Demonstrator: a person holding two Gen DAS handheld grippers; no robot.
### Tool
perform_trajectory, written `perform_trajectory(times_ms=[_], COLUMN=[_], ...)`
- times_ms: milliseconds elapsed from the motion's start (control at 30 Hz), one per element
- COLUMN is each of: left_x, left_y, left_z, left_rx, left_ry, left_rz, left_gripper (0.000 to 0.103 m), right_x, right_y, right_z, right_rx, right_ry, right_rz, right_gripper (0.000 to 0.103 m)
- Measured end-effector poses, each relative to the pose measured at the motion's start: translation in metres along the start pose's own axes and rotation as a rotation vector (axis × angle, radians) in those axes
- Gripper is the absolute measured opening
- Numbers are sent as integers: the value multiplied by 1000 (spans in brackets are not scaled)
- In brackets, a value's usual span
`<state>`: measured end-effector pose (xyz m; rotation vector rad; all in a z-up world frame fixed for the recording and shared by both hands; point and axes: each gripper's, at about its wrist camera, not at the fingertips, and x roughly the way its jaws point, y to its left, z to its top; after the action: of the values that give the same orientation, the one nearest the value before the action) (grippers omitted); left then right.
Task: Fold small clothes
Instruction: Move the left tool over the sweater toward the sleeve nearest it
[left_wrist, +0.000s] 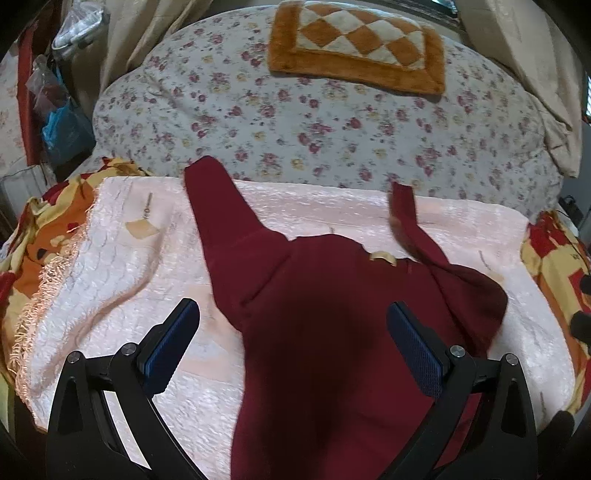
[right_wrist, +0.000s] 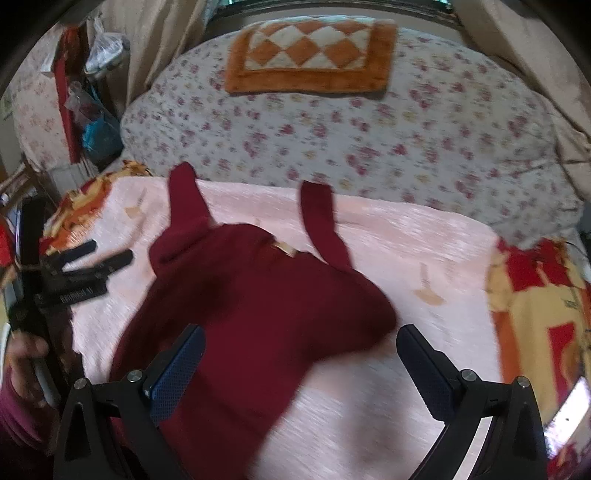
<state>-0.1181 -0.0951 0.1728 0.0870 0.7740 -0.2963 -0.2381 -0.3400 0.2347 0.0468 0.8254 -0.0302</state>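
Left wrist view: one maroon garment (left_wrist: 332, 314) with two sleeves lies beneath two wide-open, empty hand-held grippers (left_wrist: 293, 349) (right_wrist: 301, 369).

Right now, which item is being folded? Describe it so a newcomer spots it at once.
Find the pale pink towel spread over the bed. On it lies the dark red garment, its two sleeves pointing toward the floral quilt. It is the only plain maroon piece.

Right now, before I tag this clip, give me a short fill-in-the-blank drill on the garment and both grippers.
1. The maroon garment lies on a ____ towel.
2. Both the left gripper and the right gripper have their jaws ____.
3. The checkered mat far behind is cream and ____.

Missing words: pink; open; orange
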Motion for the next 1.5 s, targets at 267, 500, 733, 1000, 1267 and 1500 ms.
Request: perform_trajectory(times_ms=[267,500,733,1000,1267,1500], left_x=[29,61,76,88,91,91], left_y=[29,50,61,66,60,56], left_z=[7,10,9,9,8,9], left_rx=[-39,-68,-88,-102,-77,-74], left_ry=[3,32,39,57,54,51], left_rz=[60,94,100,109,115,108], left_gripper=[102,102,102,102,102,102], right_x=[79,140,168,184,189,189], right_y=[43,71,76,75,79,71], right_z=[23,26,22,22,22,22], right_rx=[6,-34,-12,15,10,23], right_ry=[9,35,44,62,54,58], right_rz=[16,-10,-7,-1,-21,-39], right_gripper=[103,103,103,103,103,103])
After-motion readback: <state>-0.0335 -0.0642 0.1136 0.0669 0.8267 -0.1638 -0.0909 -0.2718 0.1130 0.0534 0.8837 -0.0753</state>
